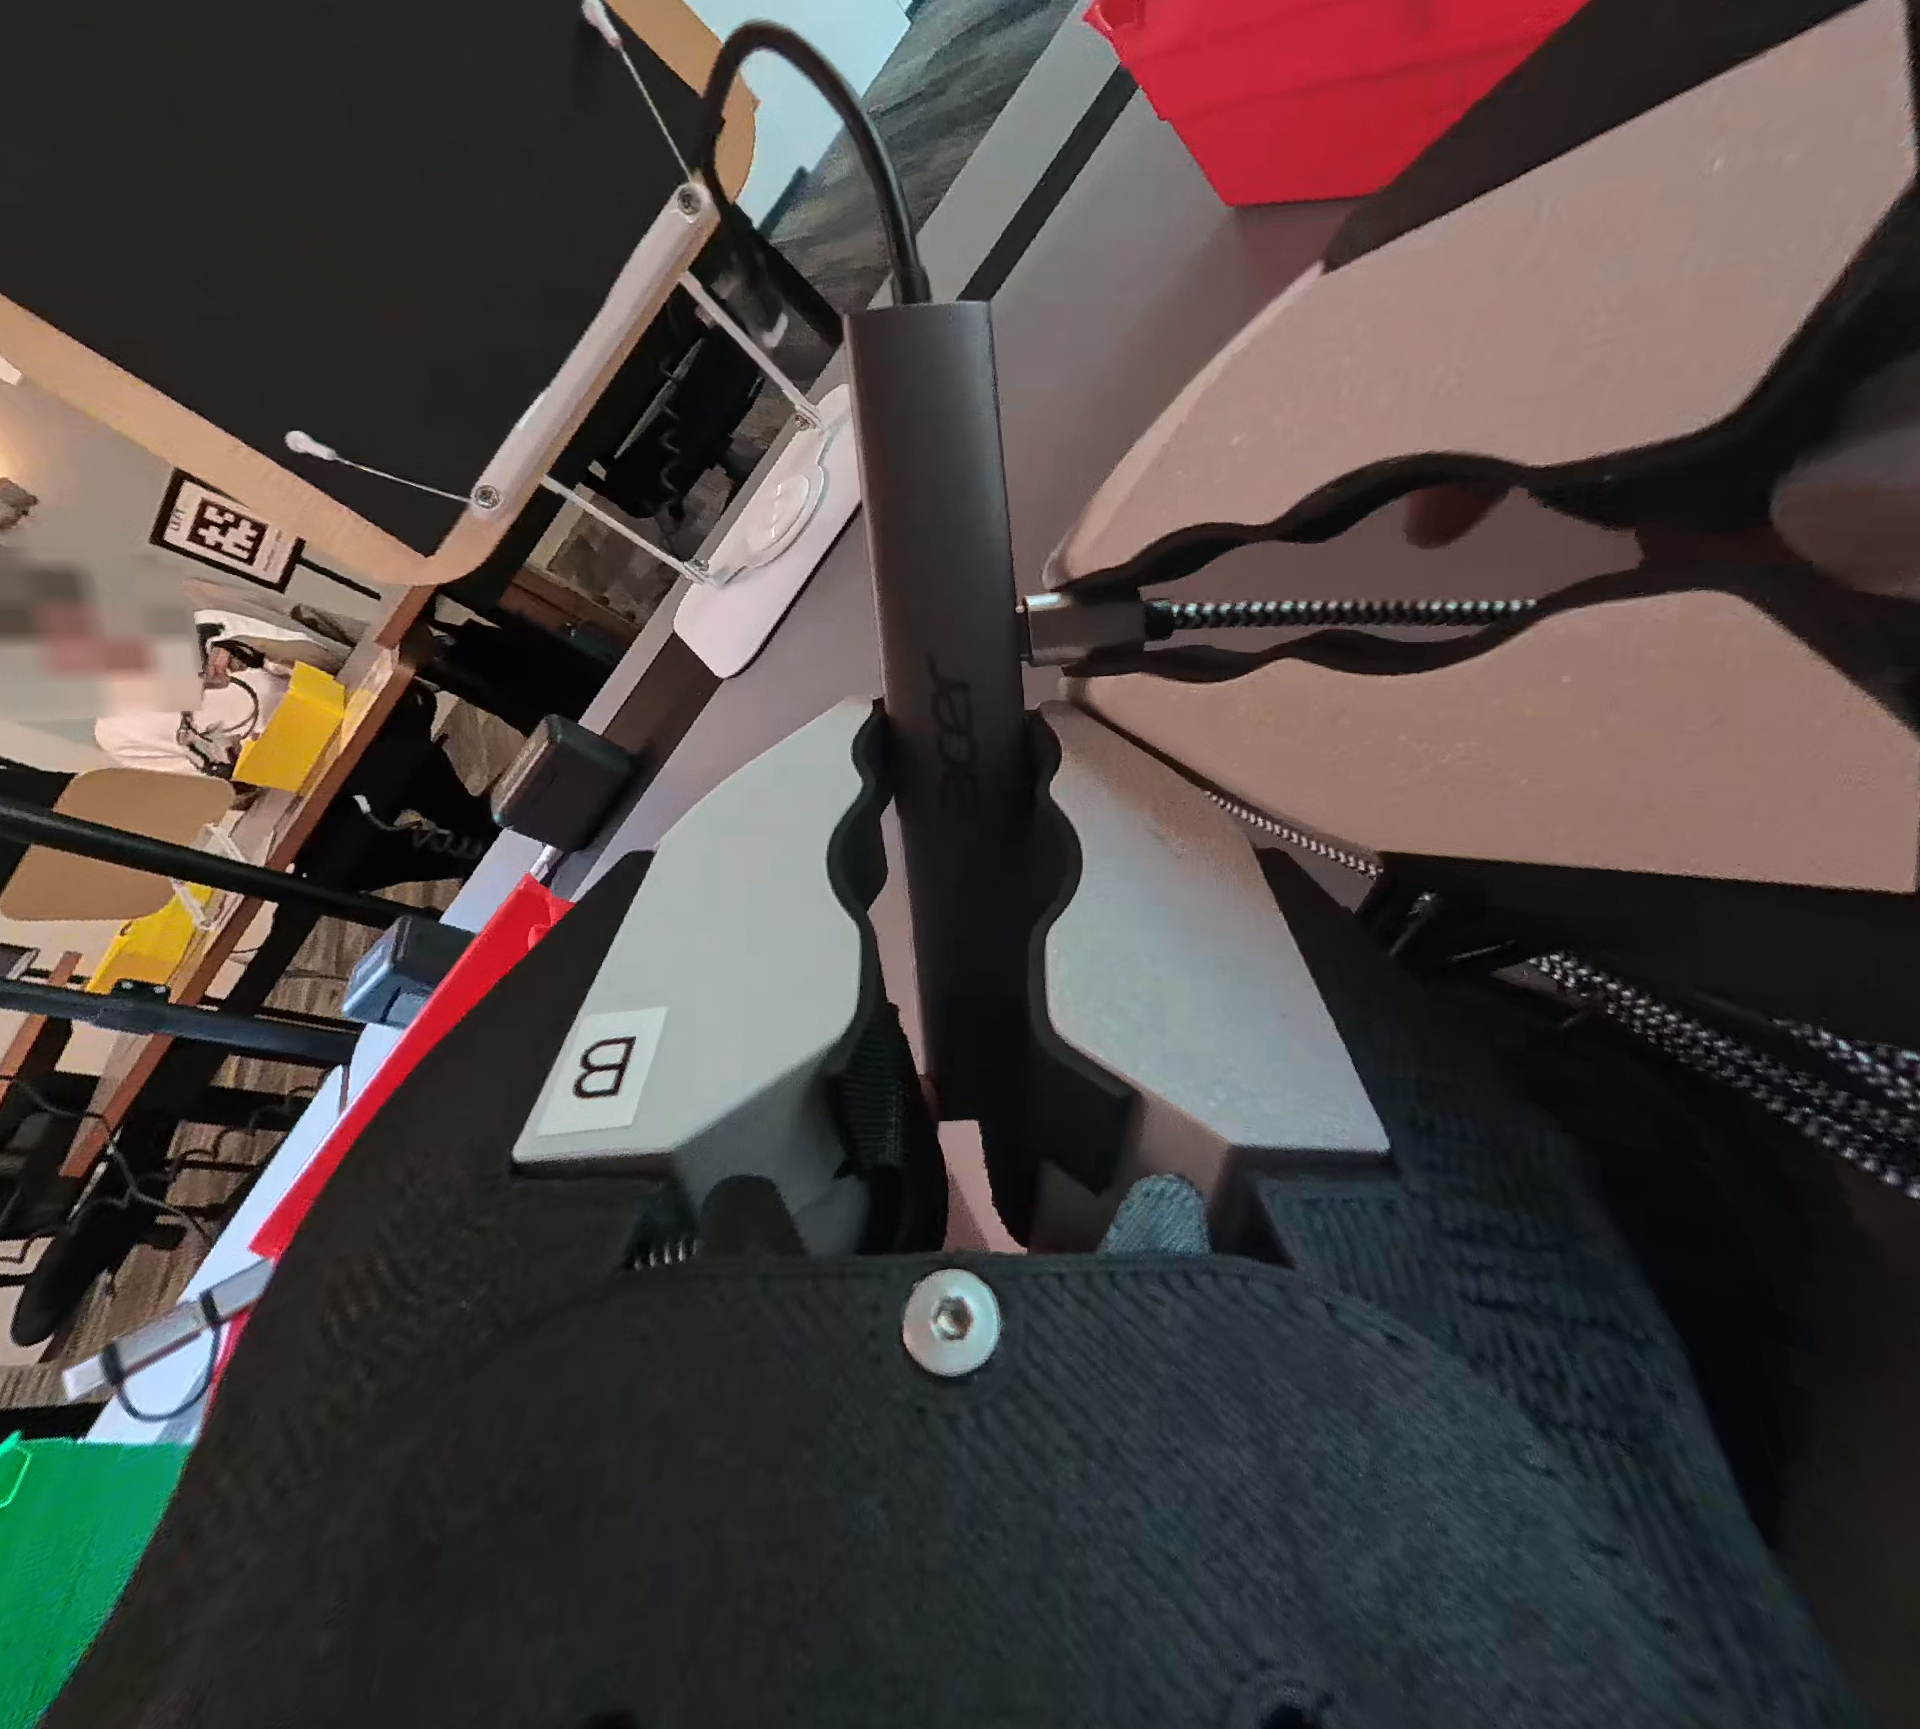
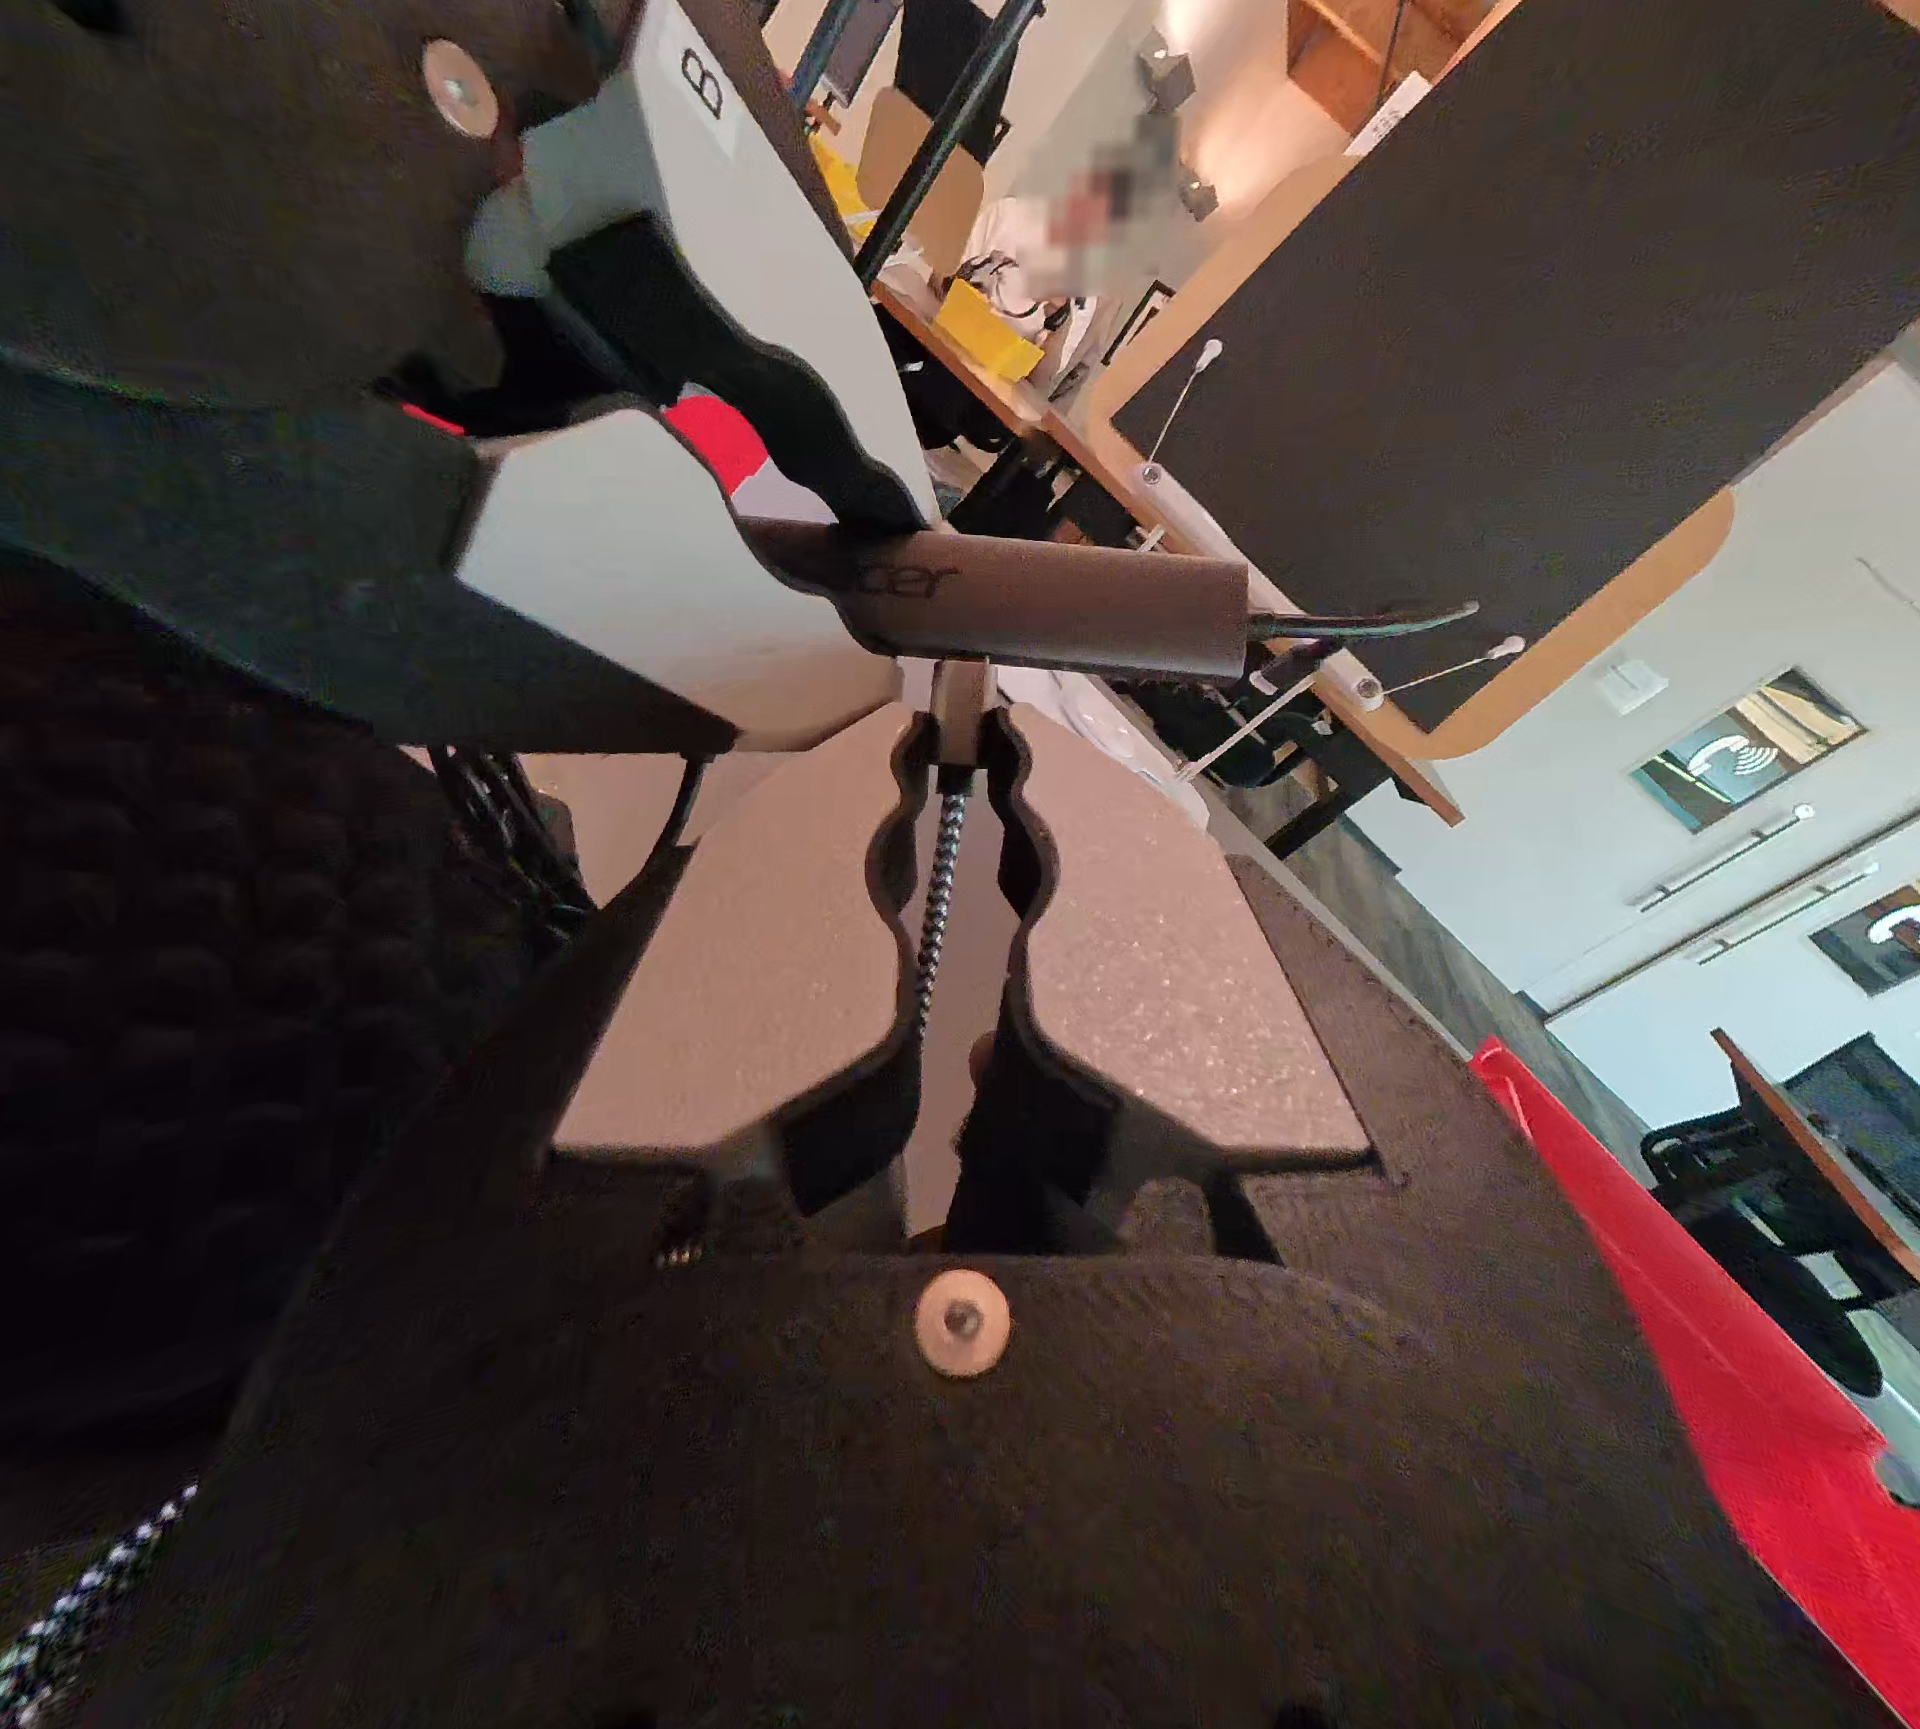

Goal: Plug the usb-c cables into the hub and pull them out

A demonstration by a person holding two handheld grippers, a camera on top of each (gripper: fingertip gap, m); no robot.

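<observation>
My left gripper [image 1: 958,723] is shut on a dark grey bar-shaped hub [image 1: 930,474] and holds it above the table; its own black lead [image 1: 831,121] curves off the far end. My right gripper [image 2: 958,729] is shut on the metal plug of a black-and-white braided usb-c cable [image 2: 940,890]. The plug [image 1: 1081,635] meets the hub's side edge; how deep it sits I cannot tell. In the right wrist view the hub [image 2: 1039,604] lies crosswise just above the plug [image 2: 956,703], held by the left gripper [image 2: 831,557] from the left.
A red bin [image 1: 1382,17] stands on the grey table [image 1: 1049,152] at the far right; it also shows in the right wrist view [image 2: 1704,1347]. A white charging pad [image 1: 769,557] and a black adapter [image 1: 561,770] lie at the table's left edge. Black divider panels stand behind. My left and right fingertips are right by each other.
</observation>
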